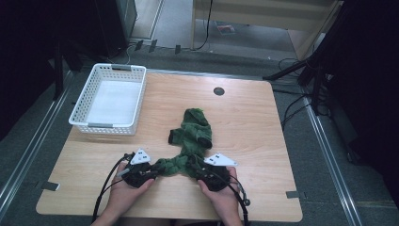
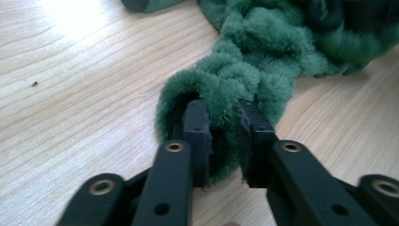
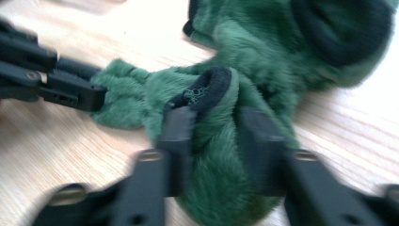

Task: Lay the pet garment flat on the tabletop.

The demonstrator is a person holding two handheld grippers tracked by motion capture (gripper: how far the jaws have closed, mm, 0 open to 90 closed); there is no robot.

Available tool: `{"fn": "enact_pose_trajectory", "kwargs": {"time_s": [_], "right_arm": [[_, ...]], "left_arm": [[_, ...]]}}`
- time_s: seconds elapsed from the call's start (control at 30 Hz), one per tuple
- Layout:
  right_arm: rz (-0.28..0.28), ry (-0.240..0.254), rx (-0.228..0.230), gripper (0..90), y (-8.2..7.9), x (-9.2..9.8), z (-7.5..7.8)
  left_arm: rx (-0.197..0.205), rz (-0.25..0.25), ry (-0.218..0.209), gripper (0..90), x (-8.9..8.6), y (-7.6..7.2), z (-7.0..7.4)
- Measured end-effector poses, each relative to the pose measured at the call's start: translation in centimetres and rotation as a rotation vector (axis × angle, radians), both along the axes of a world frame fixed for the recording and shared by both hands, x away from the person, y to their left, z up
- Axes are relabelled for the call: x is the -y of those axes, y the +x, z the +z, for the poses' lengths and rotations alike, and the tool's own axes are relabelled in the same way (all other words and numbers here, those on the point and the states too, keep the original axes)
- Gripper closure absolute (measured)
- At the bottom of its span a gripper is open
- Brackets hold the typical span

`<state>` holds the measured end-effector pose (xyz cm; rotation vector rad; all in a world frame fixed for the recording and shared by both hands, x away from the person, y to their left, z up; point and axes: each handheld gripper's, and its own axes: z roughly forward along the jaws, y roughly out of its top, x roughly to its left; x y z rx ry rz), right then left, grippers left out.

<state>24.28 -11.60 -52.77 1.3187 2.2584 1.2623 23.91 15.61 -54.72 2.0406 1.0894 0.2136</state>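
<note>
A green fuzzy sock (image 1: 175, 165) lies stretched across the near part of the wooden table (image 1: 263, 141), between my two grippers. My left gripper (image 1: 153, 172) is shut on its left end; in the left gripper view the pile (image 2: 244, 80) is pinched between the jaws of the left gripper (image 2: 221, 127). My right gripper (image 1: 193, 168) clamps the other end, and in the right gripper view its jaws (image 3: 216, 136) squeeze a bunch of sock (image 3: 211, 155) just below the dark cuff (image 3: 207, 92). More green fuzzy fabric (image 1: 195, 127) with a dark opening lies just beyond.
A white slatted basket (image 1: 110, 125) stands at the far left of the table with nothing visible inside. A dark round grommet (image 1: 219, 91) sits near the far edge. Bare wood extends to the right of the socks. Cables trail from both grippers toward the near edge.
</note>
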Motion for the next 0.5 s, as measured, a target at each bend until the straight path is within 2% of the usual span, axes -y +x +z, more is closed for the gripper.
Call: {"fn": "enact_pose_trajectory", "kwargs": {"time_s": [0.07, 0.2, 0.3, 0.33, 0.4, 0.47, 0.5], "right_arm": [[-0.033, 0.036, -0.022, 81.4, 0.2, 1.2, 0.2], [-0.125, 0.034, -0.02, 84.1, 0.1, 3.6, 0.6], [-0.17, 0.027, -0.04, 81.3, -0.2, 5.3, 0.4], [-0.182, 0.025, -0.028, 77.7, -0.2, 5.8, 0.4], [-0.217, 0.048, 0.003, 69.1, 0.1, 6.6, 0.9], [-0.238, 0.083, 0.05, 64.1, 0.3, 7.1, 1.7], [-0.235, 0.097, 0.078, 62.0, 0.5, 7.2, 2.1]], "left_arm": [[-0.002, -0.012, 0.002, 80.3, -0.1, -0.1, 0.1], [-0.01, -0.038, 0.014, 81.7, -0.4, -0.5, 0.2], [-0.028, -0.064, 0.006, 81.4, -0.7, -0.6, 0.3], [-0.028, -0.064, 0.006, 80.7, -0.7, -0.6, 0.3], [-0.046, -0.09, -0.082, 77.4, -1.5, -0.3, 0.7], [-0.038, -0.067, -0.168, 69.4, -2.1, 0.4, 1.5], [-0.032, -0.055, -0.186, 64.2, -2.2, 0.7, 1.8]]}}
